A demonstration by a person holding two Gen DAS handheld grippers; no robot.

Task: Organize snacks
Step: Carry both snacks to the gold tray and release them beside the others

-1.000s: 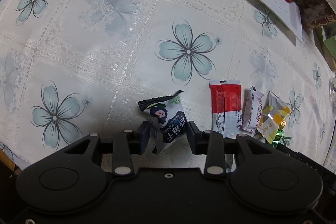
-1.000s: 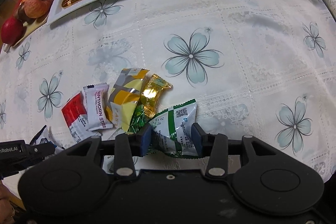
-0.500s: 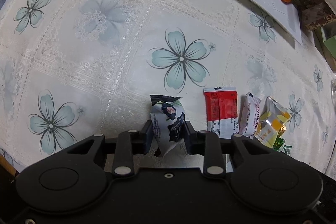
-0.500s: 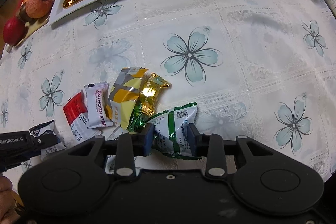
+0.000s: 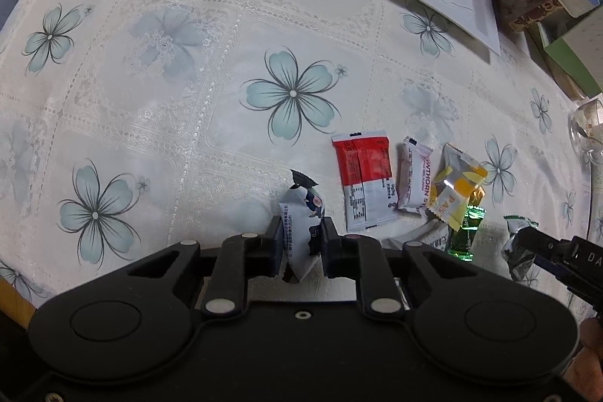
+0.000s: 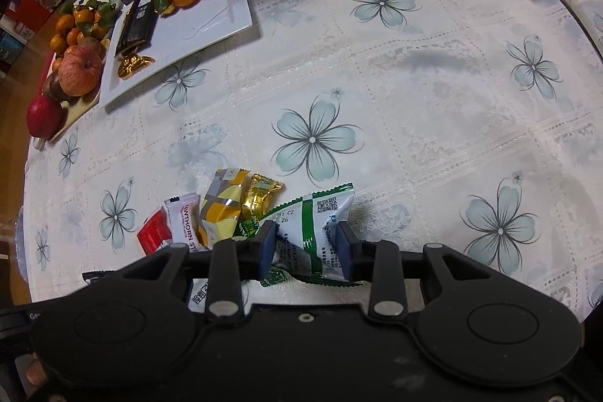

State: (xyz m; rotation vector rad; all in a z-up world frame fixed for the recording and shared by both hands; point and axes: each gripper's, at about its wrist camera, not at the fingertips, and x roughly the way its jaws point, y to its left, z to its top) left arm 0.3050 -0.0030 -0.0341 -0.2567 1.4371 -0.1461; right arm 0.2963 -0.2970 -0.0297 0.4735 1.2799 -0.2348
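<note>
1. Surface, round with a white lace flower-print cloth (image 6: 433, 93): both packets hang just above it, and a slip drops either one onto the loose snack pile (image 6: 211, 213).
2. White rectangular plate (image 6: 211, 21), the likely drop spot, is well apart from the tongs, so the carry is long and a packet could work loose.
3. Right tongs (image 6: 306, 245) clamp the green-striped white foil packet (image 6: 320, 225) across its puffy middle — it may squirm out.
4. Left tongs (image 5: 301, 247) are closing narrow on the small navy-and-white cartoon packet (image 5: 303, 221), squeezed hard; it may crush or pivot.
5. Only the right view shows the apple, glass bowl and gold candy; only the left view shows the red-and-white packet in full.
</note>
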